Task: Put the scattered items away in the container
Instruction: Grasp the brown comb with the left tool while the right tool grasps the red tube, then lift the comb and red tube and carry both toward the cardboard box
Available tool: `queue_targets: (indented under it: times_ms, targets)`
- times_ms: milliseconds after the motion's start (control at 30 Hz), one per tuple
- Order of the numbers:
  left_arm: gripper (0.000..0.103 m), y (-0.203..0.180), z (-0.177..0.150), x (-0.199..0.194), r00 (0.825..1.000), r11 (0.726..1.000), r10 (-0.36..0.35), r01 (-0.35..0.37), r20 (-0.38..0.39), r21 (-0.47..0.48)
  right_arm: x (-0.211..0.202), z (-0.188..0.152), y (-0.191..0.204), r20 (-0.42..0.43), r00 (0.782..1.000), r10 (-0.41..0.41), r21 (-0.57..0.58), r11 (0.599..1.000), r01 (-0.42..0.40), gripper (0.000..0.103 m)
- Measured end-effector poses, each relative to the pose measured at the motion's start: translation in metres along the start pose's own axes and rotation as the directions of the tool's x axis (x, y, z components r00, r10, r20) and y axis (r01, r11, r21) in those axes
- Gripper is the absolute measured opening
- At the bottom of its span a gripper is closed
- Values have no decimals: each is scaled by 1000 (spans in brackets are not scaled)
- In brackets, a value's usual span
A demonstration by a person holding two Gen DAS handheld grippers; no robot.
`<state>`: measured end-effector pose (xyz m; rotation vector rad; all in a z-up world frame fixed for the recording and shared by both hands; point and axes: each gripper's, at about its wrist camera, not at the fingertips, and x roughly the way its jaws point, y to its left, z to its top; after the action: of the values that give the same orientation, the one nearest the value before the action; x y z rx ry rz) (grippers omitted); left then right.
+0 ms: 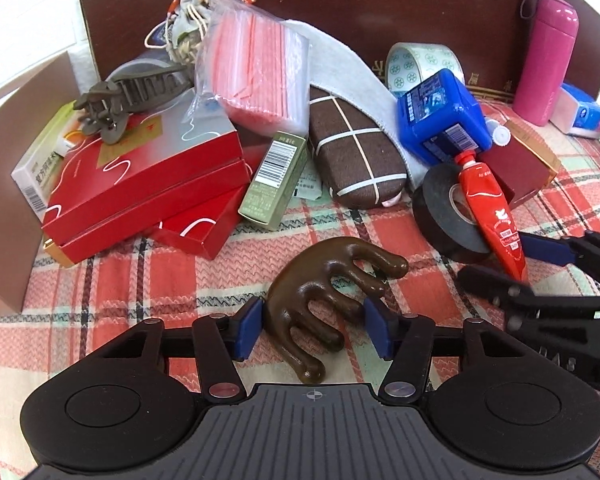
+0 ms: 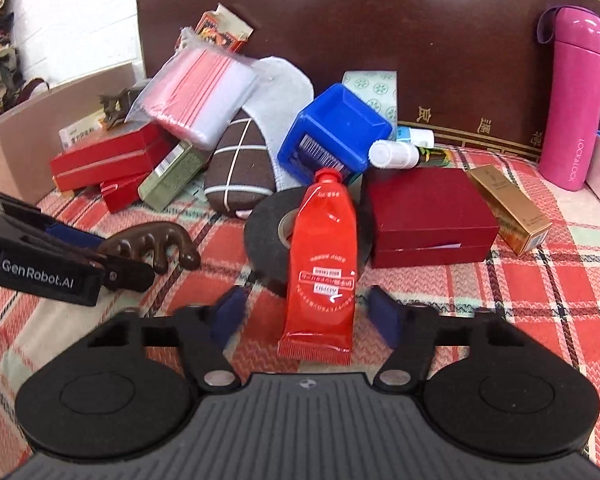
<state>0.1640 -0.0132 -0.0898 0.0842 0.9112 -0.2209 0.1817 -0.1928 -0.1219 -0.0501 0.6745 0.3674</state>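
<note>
Plaid cloth in red, white and green (image 1: 148,280) is spread over the surface, which is backed by a dark brown wooden board (image 1: 380,12). Nearest in the left wrist view, the left gripper (image 1: 315,326) is seen with its blue pads set against both sides of a glossy brown wooden massage comb with thick rounded prongs (image 1: 324,300); the comb is pinched between them while lying on the cloth. Its prongs are fanned from the near edge round toward the right, and its rounded back is turned to the far left. In the right wrist view, the right gripper (image 2: 305,316) is held spread, its blue pads standing clear on either side of a red plastic cream tube (image 2: 320,272). The tube's long axis runs near to far: its crimped end is nearest, and its cap points away, resting on a black roll of tape (image 2: 268,240).

Beyond these, a brown case with white crossing lines (image 1: 356,152), a blue plastic bottle (image 1: 440,116) and a dark red box (image 2: 428,216) are piled together. Farther left, a brown cardboard box (image 1: 16,184) is seen by its wall only; stacked red boxes (image 1: 148,192), a grey-brown hair claw clip (image 1: 132,100) and a bag of red-striped zip pouches (image 1: 256,76) are heaped just beside it, and whether they lie inside cannot be told. A pink flask (image 2: 576,96) stands upright at the far right.
</note>
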Motion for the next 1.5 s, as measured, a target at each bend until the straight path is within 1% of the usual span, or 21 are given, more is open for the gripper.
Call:
queue_targets:
  times_ms: [33, 67, 100, 133, 300, 500, 633, 733, 1033, 1200, 1367, 1400, 1433, 1467, 1500]
  targets:
    - [57, 0, -1, -1, 1000, 1000, -2, 2, 2, 0, 0, 1, -1, 2, 1000, 1, 7, 1000, -1, 52]
    - [57, -1, -1, -1, 1000, 1000, -2, 2, 3, 1, -1, 1, -2, 3, 1000, 2, 14, 1000, -2, 49]
    - [57, -1, -2, -2, 1000, 1000, -2, 2, 4, 2, -2, 1, -2, 3, 1000, 3, 21, 1000, -3, 42]
    - [57, -2, -3, -3, 1000, 1000, -6, 6, 4, 3, -3, 1, -3, 1, 1000, 11, 22, 1000, -11, 40]
    - [57, -8, -12, -10, 1000, 1000, -12, 12, 2, 7, -12, 0, -1, -13, 998, 55, 11, 998, -54, 39]
    - [57, -10, -37, -27, 1000, 1000, -16, 16, -7, 5, -32, -12, 5, -45, 993, 111, 5, 994, -111, 39]
    - [57, -12, -43, -31, 1000, 1000, -11, 11, -6, 22, -35, -18, 11, -58, 991, 118, -3, 993, -119, 39]
    - [57, -11, -42, -32, 1000, 1000, -11, 11, -6, 12, -36, -17, 14, -56, 991, 121, -6, 993, -121, 39]
    - [57, -4, -49, -57, 998, 1000, 28, -28, 48, -8, -47, -10, 25, -44, 985, 164, -34, 986, -166, 38]
    - [57, 7, -62, -71, 998, 999, 42, -41, 45, -27, -51, -9, 41, -51, 977, 206, -63, 976, -209, 38]
    - [57, 16, -74, -68, 999, 998, 43, -43, 19, -35, -45, -14, 52, -92, 975, 200, -82, 975, -208, 38]
    - [59, 17, -75, -66, 999, 999, 39, -39, 11, -36, -43, -15, 53, -99, 975, 199, -80, 975, -207, 39]
    - [66, 18, -76, -62, 999, 999, 36, -36, 3, -39, -42, -16, 53, -105, 974, 199, -77, 975, -207, 39]
    - [70, 18, -77, -60, 999, 999, 32, -32, 5, -40, -41, -16, 54, -110, 975, 195, -79, 976, -204, 39]
    - [71, 18, -78, -58, 1000, 999, 29, -29, 7, -42, -40, -16, 55, -110, 975, 193, -83, 976, -202, 43]
